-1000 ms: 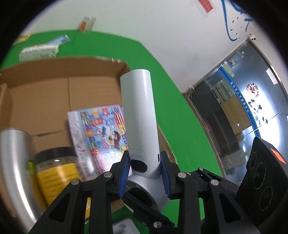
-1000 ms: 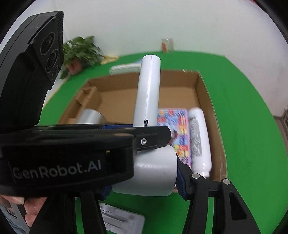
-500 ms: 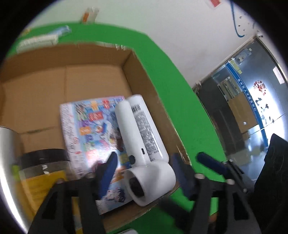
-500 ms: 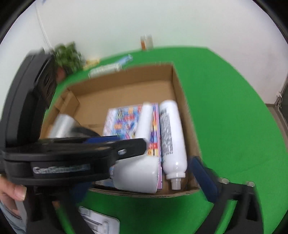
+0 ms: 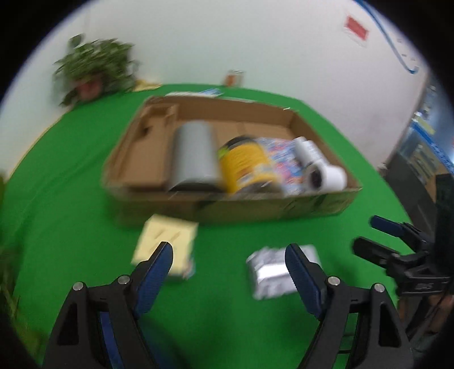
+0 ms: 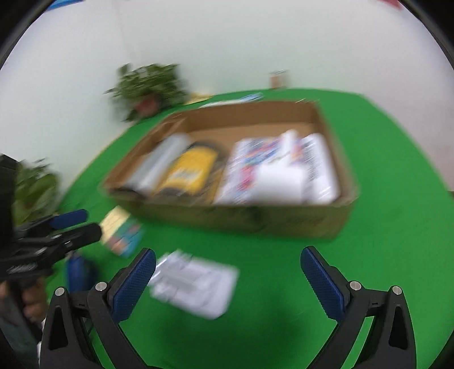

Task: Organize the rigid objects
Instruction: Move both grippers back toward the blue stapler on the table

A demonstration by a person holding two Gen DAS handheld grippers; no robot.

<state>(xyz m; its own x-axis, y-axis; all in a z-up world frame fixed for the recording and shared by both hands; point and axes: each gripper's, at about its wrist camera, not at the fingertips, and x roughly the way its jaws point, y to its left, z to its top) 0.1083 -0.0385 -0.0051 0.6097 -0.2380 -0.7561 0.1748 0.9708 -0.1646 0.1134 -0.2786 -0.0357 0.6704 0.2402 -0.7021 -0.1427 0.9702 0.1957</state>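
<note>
Now that both sets of jaws have just opened and let go, left gripper [image 5: 228,251] and right gripper [image 6: 228,257] hover empty; the white handheld device [image 5: 320,170], possibly a fan, lies in the cardboard box [image 5: 283,208].

Setting: an indoor recording room, office or lab type. Evidence: a desk [image 5: 71,176] fully covered in green cloth, set against a plain white wall [image 5: 227,37] carrying a red notice [image 5: 356,26]; potted plants [image 5: 93,68] at the desk edge; a cardboard box [image 5: 283,207] of assorted household items; a glass partition [image 5: 425,142] at right.
</note>
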